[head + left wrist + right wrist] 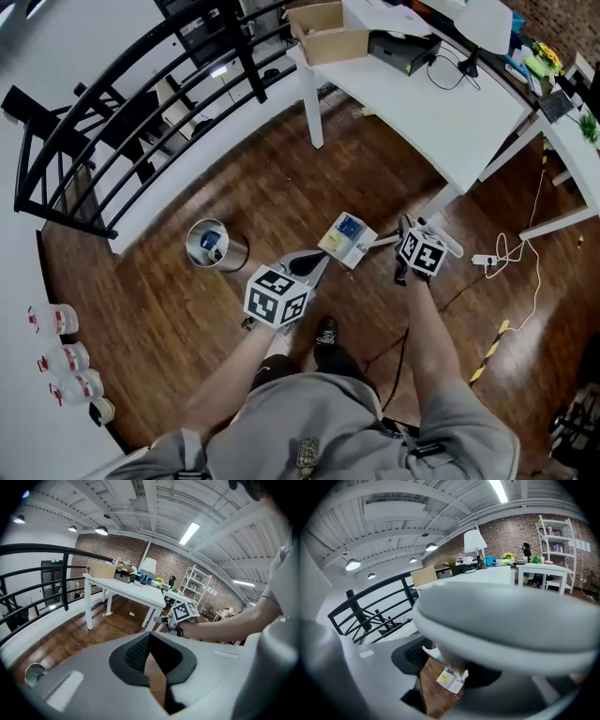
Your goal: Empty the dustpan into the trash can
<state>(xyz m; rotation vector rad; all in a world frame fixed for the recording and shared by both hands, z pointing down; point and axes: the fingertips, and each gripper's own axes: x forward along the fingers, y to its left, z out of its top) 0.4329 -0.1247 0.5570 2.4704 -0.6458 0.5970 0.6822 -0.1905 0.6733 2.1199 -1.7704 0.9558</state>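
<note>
Two moves are left to make, as I judge it: the carry and the tip. My right gripper (447, 660) has the small white plastic dustpan (349, 240) by its thin white handle (382, 243). Its jaws are partly closed with the handle between them, and the dark pads look to be bearing on it. The pan sits between my two grippers, loaded with a blue-and-yellow packet (349, 227). I cannot tell whether it is clear of the brown wooden floor (309, 178). The small round metal trash can (234, 255) stands to the pan's left in the head view, near it but apart.

My left gripper (149, 639) has its jaws drawn together at the tips with nothing between them. It points at the pan's near edge from just beside it, and I cannot say whether it touches.

Next I need to keep the pan level, carry it over the can's narrow mouth, then tilt the lip down inside the rim.
</note>
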